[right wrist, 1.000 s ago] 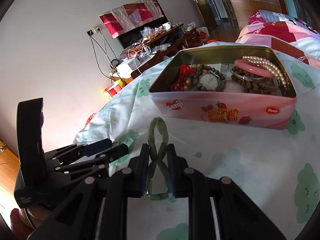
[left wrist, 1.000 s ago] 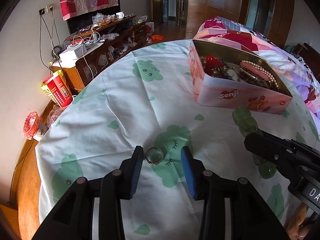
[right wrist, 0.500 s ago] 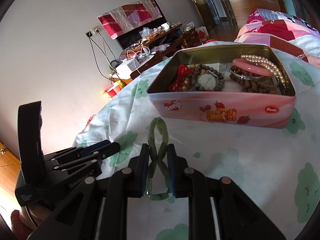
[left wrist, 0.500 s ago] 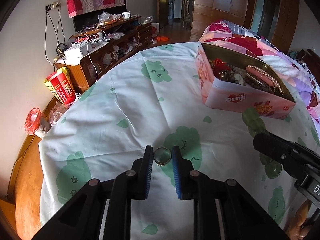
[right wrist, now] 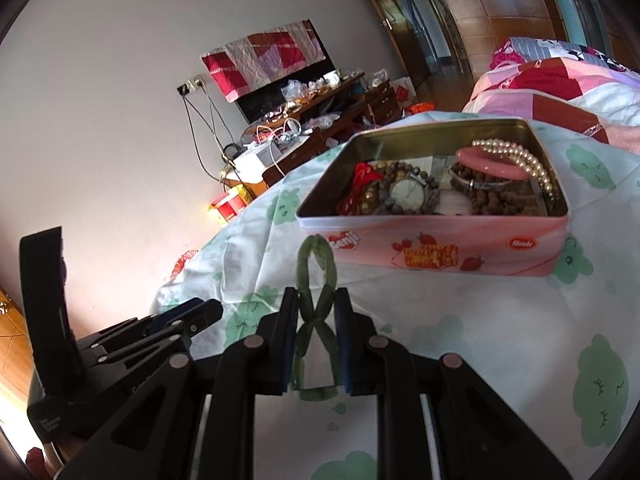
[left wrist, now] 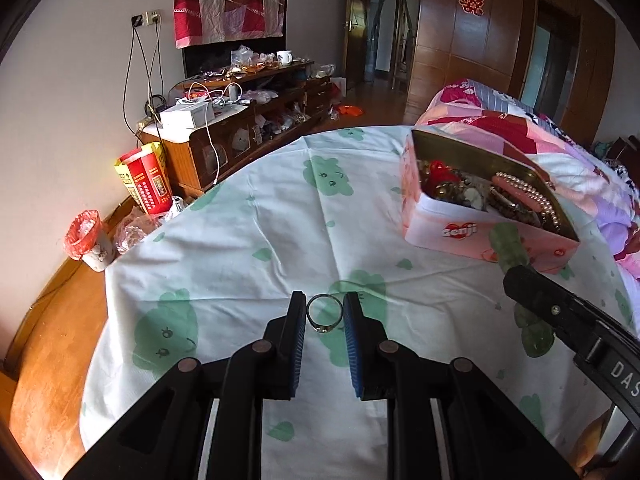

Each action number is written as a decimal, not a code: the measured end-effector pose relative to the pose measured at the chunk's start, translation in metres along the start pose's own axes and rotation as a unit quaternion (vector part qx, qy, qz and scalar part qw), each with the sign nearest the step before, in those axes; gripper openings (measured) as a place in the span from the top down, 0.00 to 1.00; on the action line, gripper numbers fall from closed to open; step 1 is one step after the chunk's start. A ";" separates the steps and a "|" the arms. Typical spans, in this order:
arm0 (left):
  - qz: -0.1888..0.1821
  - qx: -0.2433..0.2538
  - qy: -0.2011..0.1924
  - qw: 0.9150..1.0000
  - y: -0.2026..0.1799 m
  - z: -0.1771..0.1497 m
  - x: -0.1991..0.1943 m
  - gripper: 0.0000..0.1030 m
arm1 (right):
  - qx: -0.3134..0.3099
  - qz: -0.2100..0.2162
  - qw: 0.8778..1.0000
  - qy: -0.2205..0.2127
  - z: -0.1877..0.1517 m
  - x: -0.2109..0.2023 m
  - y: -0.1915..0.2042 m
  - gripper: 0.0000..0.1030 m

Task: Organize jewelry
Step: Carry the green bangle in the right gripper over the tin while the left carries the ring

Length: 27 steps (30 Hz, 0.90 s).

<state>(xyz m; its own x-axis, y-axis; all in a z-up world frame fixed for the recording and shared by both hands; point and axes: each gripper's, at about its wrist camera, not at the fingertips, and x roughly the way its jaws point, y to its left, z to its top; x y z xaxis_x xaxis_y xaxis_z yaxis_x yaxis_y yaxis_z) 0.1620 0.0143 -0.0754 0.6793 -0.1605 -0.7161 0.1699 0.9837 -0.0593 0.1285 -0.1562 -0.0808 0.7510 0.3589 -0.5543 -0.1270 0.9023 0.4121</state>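
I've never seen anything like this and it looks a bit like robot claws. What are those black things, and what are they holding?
They are not a robot. A person holds two black pinching tools, one in each hand, and each tool has a small camera that looks out along its two fingers. So one picture is from the left tool, the other from the right.

The left gripper is pinching a small metal ring, after closing on it. The right gripper squeezes a green bead bracelet.

Underneath is a white tablecloth with green cartoon prints. On it stands an open pink tin that already holds beads, a watch, pearls and a pink bangle. The ring and bracelet probably go in there next.
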 end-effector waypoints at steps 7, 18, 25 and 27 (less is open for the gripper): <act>-0.006 0.011 -0.014 1.000 -0.015 -0.003 -0.012 0.82 | -0.004 -0.024 0.999 -0.041 0.000 -0.017 0.002 0.80; -0.025 0.011 -0.049 0.998 -0.030 0.005 -0.036 0.82 | -0.016 -0.066 0.996 -0.065 -0.002 -0.048 0.003 0.80; -0.056 0.013 -0.072 0.996 -0.049 0.026 -0.041 0.82 | -0.016 -0.072 0.991 -0.111 0.025 -0.073 -0.001 0.80; -0.070 0.012 -0.079 0.994 -0.056 0.037 -0.039 0.82 | -0.023 -0.075 0.990 -0.121 0.037 -0.075 -0.004 0.80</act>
<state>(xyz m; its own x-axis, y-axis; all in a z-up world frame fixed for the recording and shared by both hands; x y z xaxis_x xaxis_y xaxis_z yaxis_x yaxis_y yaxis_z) 0.1522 -0.0372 -0.0183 0.7510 -0.3074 -0.5844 0.2857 0.9492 -0.1321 0.0965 -0.1951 -0.0142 0.8963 0.1566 -0.4150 -0.0271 0.9532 0.3013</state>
